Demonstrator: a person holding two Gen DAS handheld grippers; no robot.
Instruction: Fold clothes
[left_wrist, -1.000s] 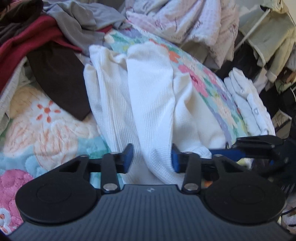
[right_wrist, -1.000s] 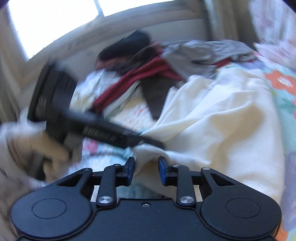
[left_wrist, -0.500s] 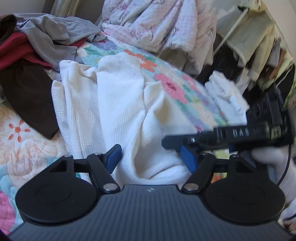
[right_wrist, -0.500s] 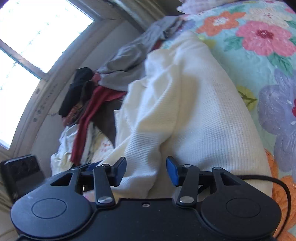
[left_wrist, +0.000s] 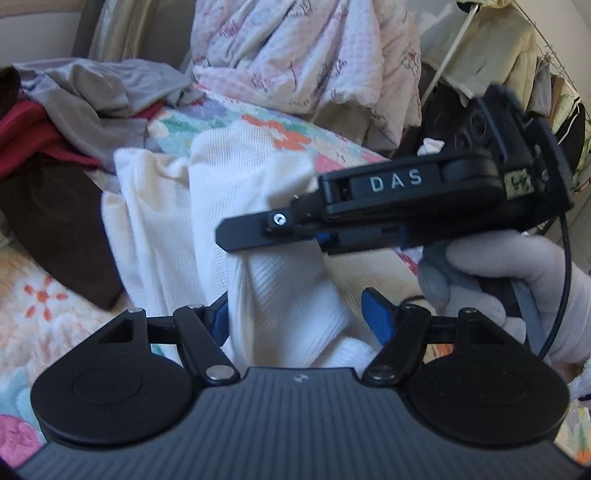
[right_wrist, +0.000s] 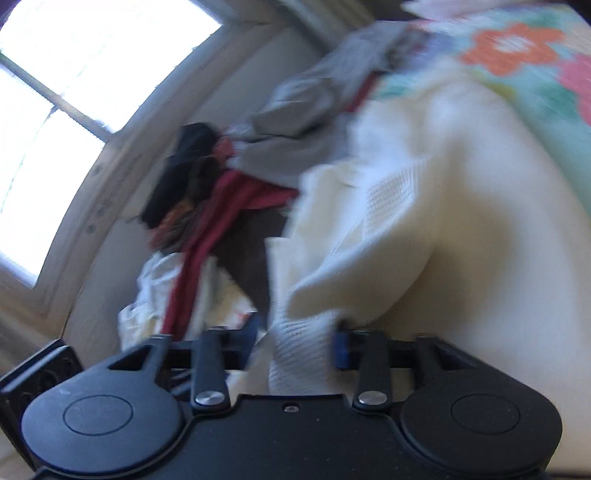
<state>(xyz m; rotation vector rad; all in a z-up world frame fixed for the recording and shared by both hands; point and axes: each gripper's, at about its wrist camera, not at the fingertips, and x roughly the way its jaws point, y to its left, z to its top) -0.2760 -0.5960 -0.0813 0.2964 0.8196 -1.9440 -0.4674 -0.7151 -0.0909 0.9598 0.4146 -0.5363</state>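
White waffle-knit garment (left_wrist: 280, 288) bunched on floral bedspread (left_wrist: 55, 280); left gripper (left_wrist: 299, 321) spread wide around fold, right gripper (right_wrist: 295, 343) clamping hem

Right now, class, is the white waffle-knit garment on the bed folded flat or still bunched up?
Bunched up, not neatly folded. The white garment lies in loose ridges across the floral quilt, its near end raised between the left gripper's open fingers.

Cream waffle-knit garment (left_wrist: 221, 206) on pastel floral quilt (left_wrist: 48, 295).

Bedroom: floral quilt (left_wrist: 66, 295), clothes heap (left_wrist: 85, 110), window (right_wrist: 55, 110).
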